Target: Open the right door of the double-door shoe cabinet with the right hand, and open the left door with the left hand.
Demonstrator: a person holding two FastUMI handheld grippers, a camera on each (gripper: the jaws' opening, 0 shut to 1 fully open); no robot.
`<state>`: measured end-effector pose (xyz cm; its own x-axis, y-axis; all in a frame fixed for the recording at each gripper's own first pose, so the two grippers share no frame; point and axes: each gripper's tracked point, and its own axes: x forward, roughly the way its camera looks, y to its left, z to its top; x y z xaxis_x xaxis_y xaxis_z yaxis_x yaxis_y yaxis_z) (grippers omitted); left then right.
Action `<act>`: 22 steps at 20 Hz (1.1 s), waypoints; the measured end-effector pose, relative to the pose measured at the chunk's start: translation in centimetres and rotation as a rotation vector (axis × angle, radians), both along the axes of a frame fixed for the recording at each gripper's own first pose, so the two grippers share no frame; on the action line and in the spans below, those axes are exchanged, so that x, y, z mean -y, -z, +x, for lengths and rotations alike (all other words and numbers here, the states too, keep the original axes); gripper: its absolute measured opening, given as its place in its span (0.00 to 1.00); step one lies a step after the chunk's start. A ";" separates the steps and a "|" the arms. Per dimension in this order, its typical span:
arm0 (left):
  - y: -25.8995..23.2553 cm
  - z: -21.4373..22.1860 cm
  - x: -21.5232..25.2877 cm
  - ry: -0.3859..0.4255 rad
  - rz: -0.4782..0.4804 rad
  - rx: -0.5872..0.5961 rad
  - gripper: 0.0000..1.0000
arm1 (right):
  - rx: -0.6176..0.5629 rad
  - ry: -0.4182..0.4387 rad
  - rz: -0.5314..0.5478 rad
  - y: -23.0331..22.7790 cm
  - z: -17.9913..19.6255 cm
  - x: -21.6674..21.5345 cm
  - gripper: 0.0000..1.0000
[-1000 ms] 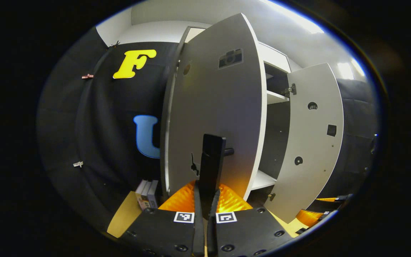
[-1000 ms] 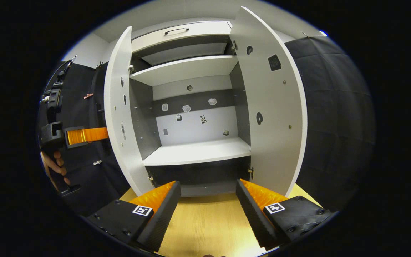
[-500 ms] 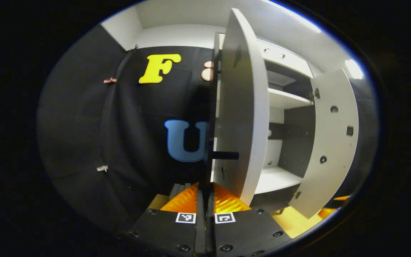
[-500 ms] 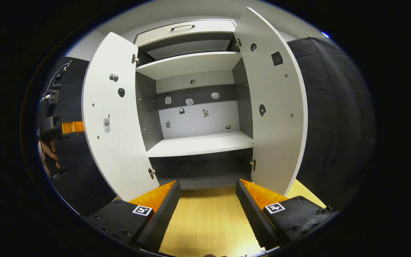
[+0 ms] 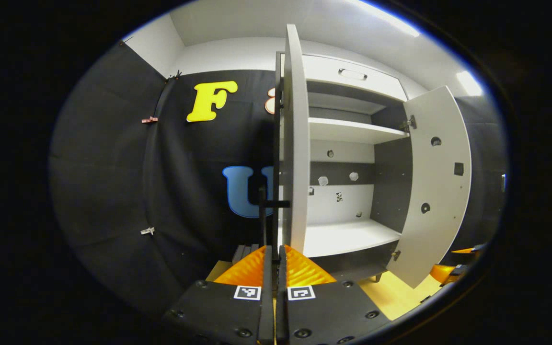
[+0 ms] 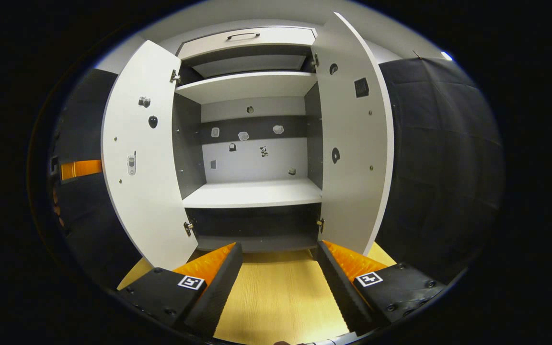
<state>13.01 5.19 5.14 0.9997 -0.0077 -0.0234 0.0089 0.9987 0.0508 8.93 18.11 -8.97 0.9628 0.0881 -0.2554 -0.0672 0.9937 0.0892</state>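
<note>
Orange-ribbed fingers of my left gripper (image 5: 272, 256) sit pressed together; I can't tell if they still pinch the thin black handle (image 5: 262, 213) that rises just above the tips, on the outer face of the left door (image 5: 295, 143). Landmark = that door. From the left gripper view it stands edge-on, long axis vertical, directly ahead and a touch right of the tips; handle lies on its far-from-cabinet side, booth cloth beyond. Cabinet interior (image 5: 348, 235) w/ white shelves opens to the door's other side, and the right door (image 5: 436, 191) hangs swung out past that.

Right gripper (image 6: 280, 268) is spread wide, holding nothing, low over the wooden floor (image 6: 276, 297), centred between both doors; left door (image 6: 137, 158) and right door (image 6: 352, 143) both splay outward from the shelf (image 6: 252, 194).

Judgement: both doors read as open, task approx. complete. Left gripper is the nearer one to the handle; release would mean parting the fingers and backing straight away from the door edge.
</note>
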 end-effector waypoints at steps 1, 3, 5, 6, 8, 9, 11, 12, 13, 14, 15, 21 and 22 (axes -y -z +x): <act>-0.2 -0.8 0.9 0.002 -0.018 0.005 0.08 | 0.011 -0.014 0.009 -0.7 0.1 0.1 0.98; 0.1 -2.3 3.1 0.010 -0.050 0.008 0.14 | 0.031 -0.054 0.026 -2.0 0.0 0.6 0.99; 1.1 -3.3 5.1 -0.006 -0.051 -0.005 0.31 | 0.047 -0.093 0.026 -3.1 -0.3 1.4 0.98; 1.9 -3.8 6.0 -0.026 -0.039 -0.026 0.33 | 0.050 -0.109 0.027 -3.5 -0.5 2.1 0.99; 3.1 -4.8 8.2 -0.044 -0.004 -0.062 0.58 | 0.067 -0.135 0.050 -4.7 -1.1 3.4 0.98; 3.5 -5.2 9.0 -0.050 0.008 -0.072 0.70 | 0.076 -0.146 0.062 -5.3 -1.3 4.0 0.99; 3.6 -6.4 10.6 -0.094 0.007 -0.059 0.95 | 0.097 -0.159 0.078 -6.2 -1.8 5.5 0.98; 3.6 -6.9 11.5 -0.101 -0.009 -0.051 0.96 | 0.107 -0.163 0.087 -6.5 -2.1 6.2 0.98; 3.7 -7.3 12.5 -0.102 -0.036 -0.040 0.96 | 0.113 -0.164 0.095 -6.8 -2.3 6.8 0.98; 3.8 -7.7 13.3 -0.096 -0.057 -0.039 0.96 | 0.114 -0.162 0.103 -6.8 -2.5 7.4 0.98; 3.9 -8.1 14.0 -0.085 -0.071 -0.040 0.96 | 0.111 -0.156 0.107 -6.9 -2.5 8.0 0.98; 3.1 -8.8 13.2 -0.072 0.001 -0.005 0.96 | 0.115 -0.088 0.132 -7.2 -3.4 8.7 0.98; 3.1 -8.8 12.6 -0.072 0.008 0.000 0.96 | 0.110 -0.080 0.132 -7.1 -3.6 8.3 0.98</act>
<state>4.18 -7.40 2.03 0.9977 0.0642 -0.0230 -0.0627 0.9963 0.0592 5.29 9.77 -1.83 0.9728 0.1916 -0.1299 -0.1626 0.9650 0.2057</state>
